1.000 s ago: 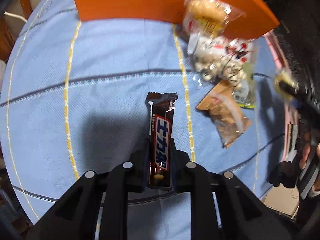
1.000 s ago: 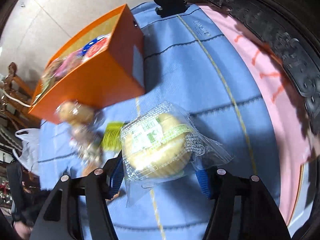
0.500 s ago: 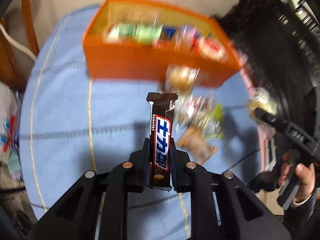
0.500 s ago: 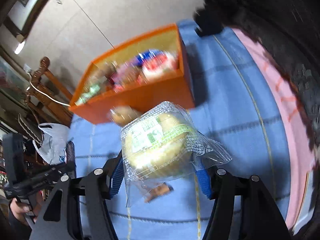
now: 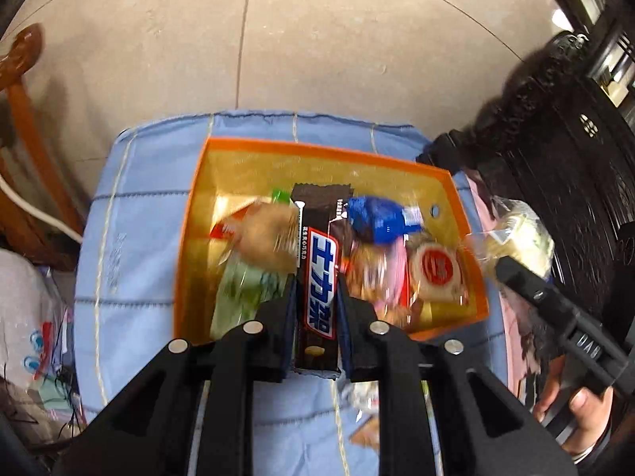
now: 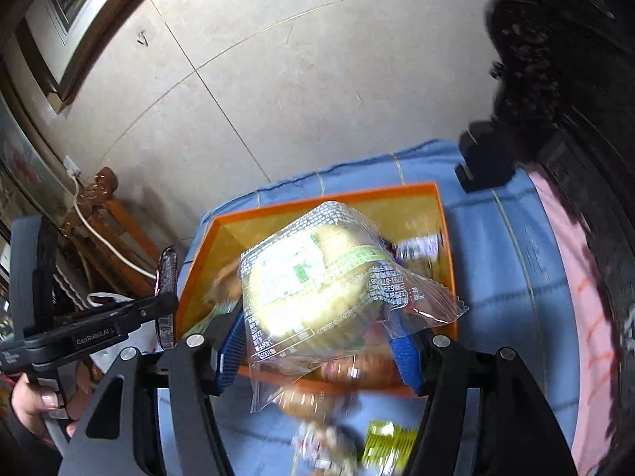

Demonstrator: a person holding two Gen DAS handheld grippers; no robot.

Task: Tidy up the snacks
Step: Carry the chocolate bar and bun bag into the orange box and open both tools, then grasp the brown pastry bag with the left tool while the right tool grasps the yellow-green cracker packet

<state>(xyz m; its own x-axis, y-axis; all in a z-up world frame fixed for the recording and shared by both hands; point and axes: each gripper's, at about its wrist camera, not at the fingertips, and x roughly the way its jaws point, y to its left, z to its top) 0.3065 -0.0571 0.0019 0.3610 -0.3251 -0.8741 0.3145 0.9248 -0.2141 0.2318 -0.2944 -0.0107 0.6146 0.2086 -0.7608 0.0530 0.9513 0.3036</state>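
Chocolate bar (image 5: pixel 317 277) is sitting clamped upright in the left claw (image 5: pixel 316 309), hanging over the orange box (image 5: pixel 190 214) on the blue-clothed surface (image 5: pixel 131 238). Right claw (image 6: pixel 317 337) is clamped on a bagged bun (image 6: pixel 317 277), also above the box. Risk, as judged: both loads are converging on one crowded box, so the claws may collide, or the slack bag may catch the rim and spill outside. Bar wrapper is showing white katakana on blue; the left claw's handle reads "GenRobot.AI" in the right view.
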